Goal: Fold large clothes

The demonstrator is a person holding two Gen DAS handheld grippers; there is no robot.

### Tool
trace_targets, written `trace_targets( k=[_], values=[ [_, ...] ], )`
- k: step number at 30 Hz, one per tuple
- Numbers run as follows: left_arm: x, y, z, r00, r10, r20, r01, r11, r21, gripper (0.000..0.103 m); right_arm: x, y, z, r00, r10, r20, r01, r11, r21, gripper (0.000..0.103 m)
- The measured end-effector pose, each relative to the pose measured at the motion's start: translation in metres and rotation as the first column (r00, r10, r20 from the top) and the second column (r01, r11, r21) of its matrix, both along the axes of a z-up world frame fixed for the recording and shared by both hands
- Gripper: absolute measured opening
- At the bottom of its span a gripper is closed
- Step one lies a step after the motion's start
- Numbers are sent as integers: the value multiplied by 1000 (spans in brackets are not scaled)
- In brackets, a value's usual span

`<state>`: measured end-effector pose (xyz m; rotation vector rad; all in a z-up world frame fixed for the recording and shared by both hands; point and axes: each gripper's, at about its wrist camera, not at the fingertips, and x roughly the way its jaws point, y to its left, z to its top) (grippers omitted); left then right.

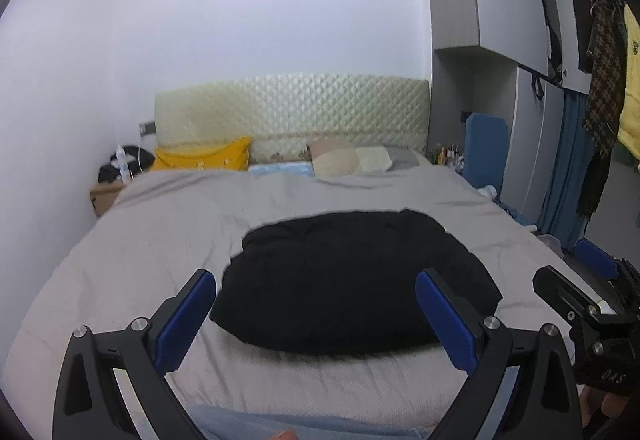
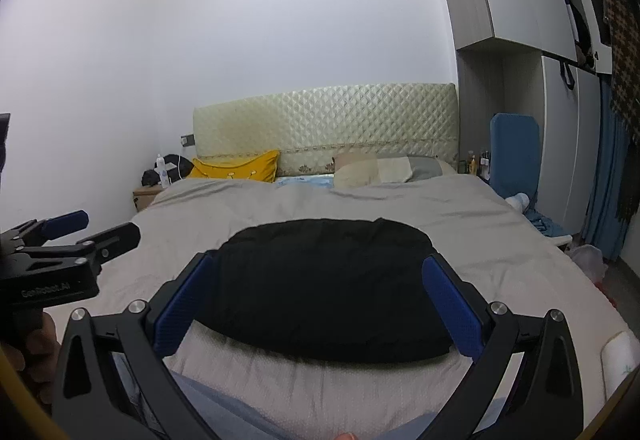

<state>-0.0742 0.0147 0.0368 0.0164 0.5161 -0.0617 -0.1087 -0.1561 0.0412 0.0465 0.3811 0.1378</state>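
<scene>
Now I count two claws, both spread and empty: left claw (image 1: 316,314); right claw (image 2: 318,300); one folded black garment (image 1: 352,280) lies on the grey bed (image 1: 140,240); one yellow pillow (image 1: 204,158) sits left of the headboard.

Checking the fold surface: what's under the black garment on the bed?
The black garment lies flat on the grey bedspread, which shows on all sides around it. Whatever sits directly beneath the cloth is covered. Both grippers hover open, touching nothing.
</scene>
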Motion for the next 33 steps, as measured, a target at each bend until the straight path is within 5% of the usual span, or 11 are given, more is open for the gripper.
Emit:
trace_targets(
  k=[10, 33],
  values=[
    [18, 1, -33, 996, -4, -94, 2, 1000, -20, 101, 1, 5, -17, 999, -22, -43, 20, 999, -46, 103],
    [19, -8, -32, 994, -9, -104, 6, 1000, -27, 101, -1, -2, -21, 997, -44, -68, 42, 999, -31, 103]
  ],
)
